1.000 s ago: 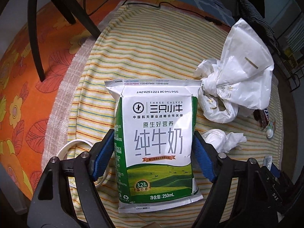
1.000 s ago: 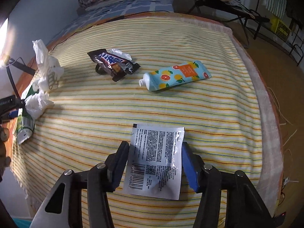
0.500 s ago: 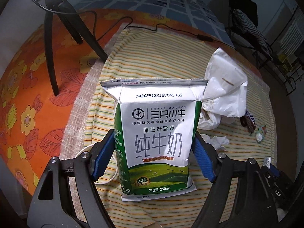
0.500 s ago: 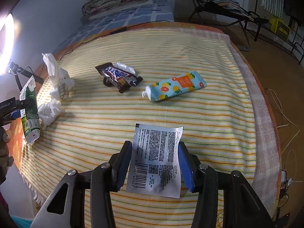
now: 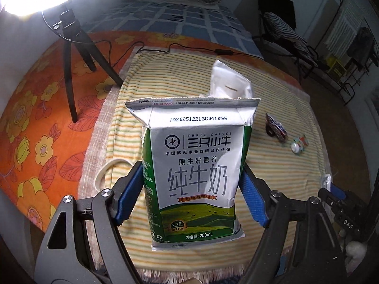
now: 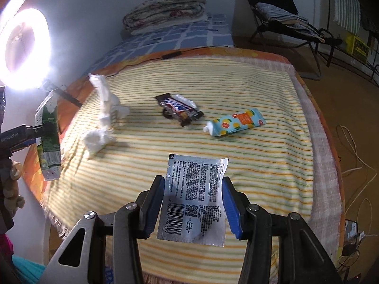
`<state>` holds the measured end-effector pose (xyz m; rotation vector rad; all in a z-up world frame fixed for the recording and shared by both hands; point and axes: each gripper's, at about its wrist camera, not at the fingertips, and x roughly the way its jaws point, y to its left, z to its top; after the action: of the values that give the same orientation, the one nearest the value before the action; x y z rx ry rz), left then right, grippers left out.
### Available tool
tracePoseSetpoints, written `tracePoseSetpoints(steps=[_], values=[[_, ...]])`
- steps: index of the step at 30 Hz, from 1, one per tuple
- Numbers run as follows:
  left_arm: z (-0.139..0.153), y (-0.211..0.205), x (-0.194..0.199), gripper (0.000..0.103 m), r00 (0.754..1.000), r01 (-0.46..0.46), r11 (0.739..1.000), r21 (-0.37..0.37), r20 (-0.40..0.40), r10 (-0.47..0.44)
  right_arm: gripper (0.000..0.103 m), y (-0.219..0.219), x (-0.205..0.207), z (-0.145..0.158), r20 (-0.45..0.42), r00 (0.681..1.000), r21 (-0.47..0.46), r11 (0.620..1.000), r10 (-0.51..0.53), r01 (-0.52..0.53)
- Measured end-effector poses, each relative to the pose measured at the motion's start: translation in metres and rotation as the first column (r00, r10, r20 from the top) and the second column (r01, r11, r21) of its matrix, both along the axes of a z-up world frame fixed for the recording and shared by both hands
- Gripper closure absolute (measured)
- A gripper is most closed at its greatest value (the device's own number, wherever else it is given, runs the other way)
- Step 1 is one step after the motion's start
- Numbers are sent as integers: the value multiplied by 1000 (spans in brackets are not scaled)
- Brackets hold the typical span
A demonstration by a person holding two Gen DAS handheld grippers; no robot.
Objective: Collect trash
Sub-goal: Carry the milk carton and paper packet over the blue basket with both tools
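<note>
A ring light (image 6: pixel 24 49) glares at the far left beside a black tripod (image 5: pixel 73 54) standing on an orange floral sheet (image 5: pixel 35 123). The left gripper (image 5: pixel 193 184) clamps a green-and-white milk carton (image 5: pixel 196 170) between its blue pads, holding it upright and clear of the striped cloth (image 6: pixel 236 146) that covers the bed, above the cloth's near left edge. In the right wrist view the same carton (image 6: pixel 48 139) hangs just off the cloth's left edge, pinched side-on by the left gripper (image 6: pixel 41 131).

Moving right across the cloth, a tall crumpled white plastic bag (image 6: pixel 105 104) stands near the left edge, with a wad of white tissue (image 6: pixel 96 139) just in front of it. Near the middle of the cloth lies a dark candy wrapper (image 6: pixel 178 108), and just to its right a small blue fruit-printed tube (image 6: pixel 234 122), cap toward the wrapper. Both are apart from each other and flat on the cloth.

Toward the near edge, the right gripper (image 6: pixel 193 203) pinches a flat silver sachet (image 6: pixel 194 198) printed with text and a barcode, its jaws closed on both side edges and the packet lifted off the cloth.

A folded quilt (image 6: pixel 165 7) rests at the far end of the bed, and a dark folding chair (image 6: pixel 284 16) stands at far right.
</note>
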<state>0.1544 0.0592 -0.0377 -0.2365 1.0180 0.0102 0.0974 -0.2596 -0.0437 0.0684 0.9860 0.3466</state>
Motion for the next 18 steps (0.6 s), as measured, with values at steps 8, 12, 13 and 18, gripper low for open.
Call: tracePoseSetpoints(steps=[8,12,13,18], values=[[4,-24,-49,23,998,63,998,13,2,-63,53,11,-40,13,22,996,-2,996,85,-85],[-6,-35,-75,23,995,96,995,5,-17,-96,53,16,-63,15,19,992,3,992,123,-123],[-9,-37,-83,23,995,100,995,0,-22,-100,53,18,-69,15,18,991,2,991,134,-134],[-27,-51,-117,23,991,127,992,-11,-49,-127,53,32,-103,8,12,979,-25,979,205,-205]])
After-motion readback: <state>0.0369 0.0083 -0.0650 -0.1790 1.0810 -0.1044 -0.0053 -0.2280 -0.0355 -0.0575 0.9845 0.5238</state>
